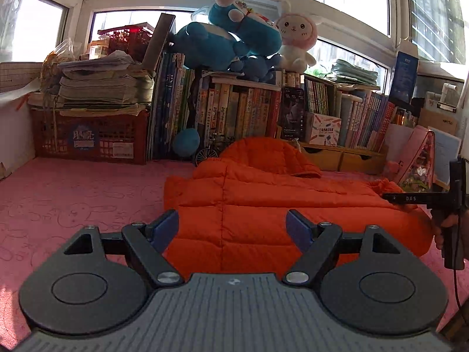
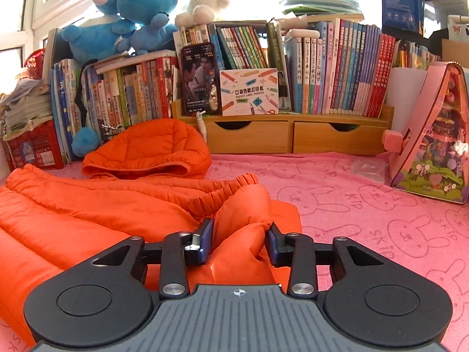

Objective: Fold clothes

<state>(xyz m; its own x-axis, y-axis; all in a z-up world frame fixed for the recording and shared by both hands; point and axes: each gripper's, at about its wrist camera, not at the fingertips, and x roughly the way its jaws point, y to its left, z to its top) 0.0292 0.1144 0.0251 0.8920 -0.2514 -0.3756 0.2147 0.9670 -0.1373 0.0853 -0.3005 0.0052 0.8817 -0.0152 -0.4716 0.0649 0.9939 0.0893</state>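
Two grippers: we have both in view, one orange puffer jacket (image 1: 263, 205) under them.
Jacket: it lies on the pink bunny-print blanket (image 1: 73, 199), body folded into a thick block, hood (image 2: 146, 149) at the far end, propped against the foot of the books.
Left gripper (image 1: 233, 228): we see its blue pads spread wide and nothing between them; it hovers over the jacket's near edge.
Right gripper (image 2: 239, 242): we see its jaws parted around a puffy fold of sleeve (image 2: 243, 214). The fabric bulges up between the pads; we think the pads are only brushing it, not pinching, though the cloth hides the contact on both sides.
Sleeve cuff: the elastic cuff (image 2: 222, 193) sits just beyond the right gripper, lying across the jacket body.
Right hand: from the left wrist view we catch a hand (image 1: 448, 228) on the black handle at the far right, beside the jacket's right edge.
Far side: rows of books (image 2: 337, 67) stand on a wooden drawer shelf (image 2: 293, 138), with blue plush toys (image 1: 228, 38) and a pink-hooded plush (image 1: 296, 38) on top.
Right side: a pink toy box (image 2: 433, 135) leans near the shelf, well apart from the jacket.
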